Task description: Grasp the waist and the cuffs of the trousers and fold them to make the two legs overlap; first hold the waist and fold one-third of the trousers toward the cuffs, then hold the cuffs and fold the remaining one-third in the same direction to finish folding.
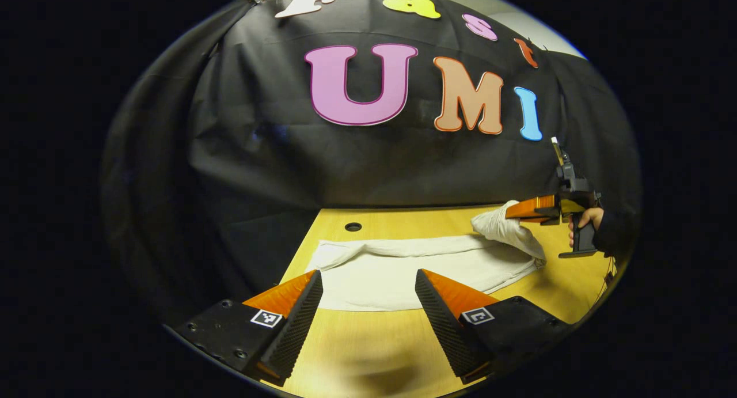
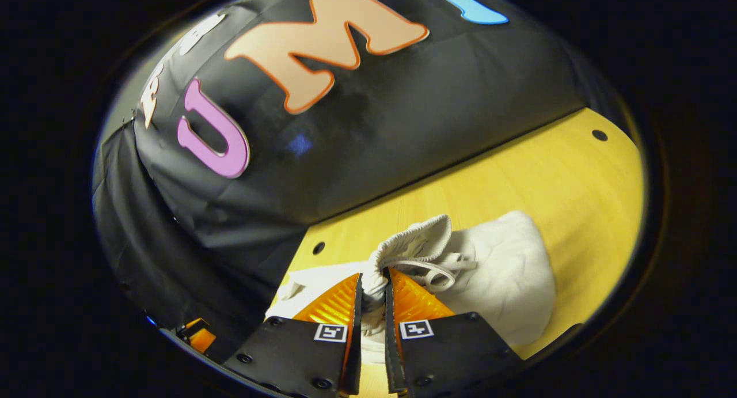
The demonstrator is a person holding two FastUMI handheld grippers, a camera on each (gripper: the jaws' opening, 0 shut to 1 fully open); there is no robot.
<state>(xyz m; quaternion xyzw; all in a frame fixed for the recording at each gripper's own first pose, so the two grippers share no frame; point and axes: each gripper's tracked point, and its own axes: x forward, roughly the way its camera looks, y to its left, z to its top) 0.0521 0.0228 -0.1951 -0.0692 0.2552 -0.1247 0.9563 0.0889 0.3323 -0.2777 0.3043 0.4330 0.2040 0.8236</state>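
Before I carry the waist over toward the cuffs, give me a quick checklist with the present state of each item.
1. Right gripper shut on the elastic drawstring waist of the white cotton trousers: ok, cloth is pinched between both fingers.
2. Waist lifted off the yellow wooden table: ok, seen raised in the left gripper view.
3. Left gripper holding anything: not ok, it is open with nothing between the fingers, near the trousers' front edge.
4. Two legs overlapping: cannot tell.
5. Trouser legs lying flat: mostly ok, a ridge runs along the far edge.
6. Cuffs located: cannot tell.
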